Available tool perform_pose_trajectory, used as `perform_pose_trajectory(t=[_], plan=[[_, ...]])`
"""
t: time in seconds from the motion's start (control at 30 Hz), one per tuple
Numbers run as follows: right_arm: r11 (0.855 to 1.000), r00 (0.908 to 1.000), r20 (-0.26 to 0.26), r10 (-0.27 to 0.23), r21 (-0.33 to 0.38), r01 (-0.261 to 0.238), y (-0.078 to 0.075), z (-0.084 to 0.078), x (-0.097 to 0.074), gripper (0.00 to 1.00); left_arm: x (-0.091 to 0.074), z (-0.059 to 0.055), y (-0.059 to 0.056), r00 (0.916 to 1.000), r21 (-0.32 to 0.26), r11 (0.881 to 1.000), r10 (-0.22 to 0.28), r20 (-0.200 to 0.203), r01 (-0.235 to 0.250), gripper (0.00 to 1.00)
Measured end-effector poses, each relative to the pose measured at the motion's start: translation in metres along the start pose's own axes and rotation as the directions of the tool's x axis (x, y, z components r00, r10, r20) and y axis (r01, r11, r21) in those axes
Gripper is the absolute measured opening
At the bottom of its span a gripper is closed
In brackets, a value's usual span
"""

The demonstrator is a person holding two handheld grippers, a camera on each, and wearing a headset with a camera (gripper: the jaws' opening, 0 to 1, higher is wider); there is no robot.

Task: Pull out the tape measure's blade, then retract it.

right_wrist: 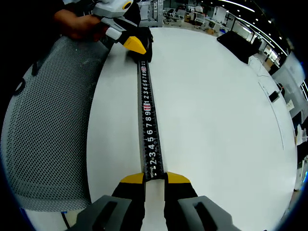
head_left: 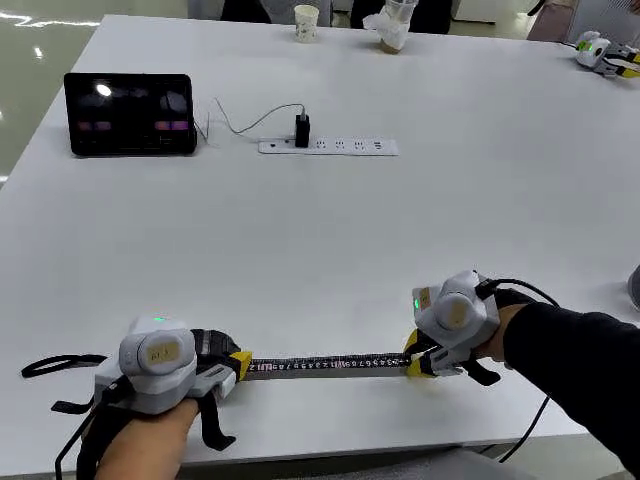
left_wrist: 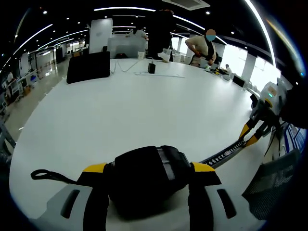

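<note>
We hold two grippers. Near left, the left gripper [head_left: 235, 365] is clamped around the one black tape measure case [left_wrist: 147, 187]. Its single blade [head_left: 325, 365] lies along the table [head_left: 400, 230], running right to the right gripper [right_wrist: 155, 179], which pinches its tip.

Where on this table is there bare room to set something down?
Bare: the table middle, between power strip and blade, and the right side beyond the strip. Crowded: the near edge, where left gripper, blade and right gripper line up; the far-left corner has the tablet.
</note>
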State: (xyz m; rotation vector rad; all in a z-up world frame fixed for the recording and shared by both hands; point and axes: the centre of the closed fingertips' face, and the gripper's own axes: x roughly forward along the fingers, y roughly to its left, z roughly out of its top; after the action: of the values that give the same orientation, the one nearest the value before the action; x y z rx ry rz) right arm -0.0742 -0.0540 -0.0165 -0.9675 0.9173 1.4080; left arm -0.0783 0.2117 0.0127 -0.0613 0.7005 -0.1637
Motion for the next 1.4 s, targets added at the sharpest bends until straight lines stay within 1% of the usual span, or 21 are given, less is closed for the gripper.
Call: perform_pose_trajectory(t=[0.13, 0.3, 0.33, 0.5, 0.63, 0.93, 1.13, 1.3, 1.4], plan=[[1.0, 1.0, -0.004, 0.004, -0.028, -0.004, 0.001, 0.002, 0.001, 0.11, 0.0, 0.0, 0.0, 1.0, 0.0, 1.0, 0.001, 0.004, -0.001, 0.62], [0.999, 0.9999, -0.007, 0.012, -0.03, -0.012, 0.001, 0.004, 0.002, 0.11, 0.001, 0.0, 0.0, 1.0, 0.001, 1.0, 0.003, -0.001, -0.003, 0.62], [0.999, 0.9999, -0.01, 0.011, -0.046, -0.011, 0.001, 0.004, 0.002, 0.11, 0.001, 0.001, 0.0, 1.0, 0.002, 1.0, 0.003, -0.001, -0.003, 0.62], [0.999, 0.9999, -0.005, 0.016, -0.04, -0.016, 0.0, 0.005, 0.002, 0.11, 0.001, 0.001, 0.0, 1.0, 0.003, 1.0, 0.003, -0.003, -0.003, 0.62], [0.999, 0.9996, -0.017, 0.021, -0.046, -0.022, 0.0, 0.006, 0.003, 0.11, 0.001, 0.0, 0.0, 1.0, 0.004, 1.0, 0.003, -0.004, -0.003, 0.62], [1.0, 0.9998, -0.014, 0.011, -0.018, -0.011, 0.0, 0.007, 0.004, 0.11, 0.001, 0.0, 0.0, 1.0, 0.005, 1.0, 0.005, -0.005, -0.005, 0.62], [1.0, 0.9997, -0.022, 0.013, -0.021, -0.013, 0.0, 0.009, 0.005, 0.11, 0.001, 0.0, 0.0, 1.0, 0.006, 1.0, 0.004, -0.006, -0.004, 0.62], [1.0, 0.9997, -0.014, 0.018, -0.023, -0.018, 0.001, 0.011, 0.006, 0.11, 0.001, 0.0, 0.0, 1.0, 0.006, 1.0, 0.005, 0.002, -0.005, 0.62], [1.0, 0.9998, -0.009, 0.019, -0.022, -0.019, 0.001, 0.012, 0.006, 0.11, 0.001, 0.0, 0.0, 1.0, 0.008, 1.0, 0.004, -0.001, -0.004, 0.62]])
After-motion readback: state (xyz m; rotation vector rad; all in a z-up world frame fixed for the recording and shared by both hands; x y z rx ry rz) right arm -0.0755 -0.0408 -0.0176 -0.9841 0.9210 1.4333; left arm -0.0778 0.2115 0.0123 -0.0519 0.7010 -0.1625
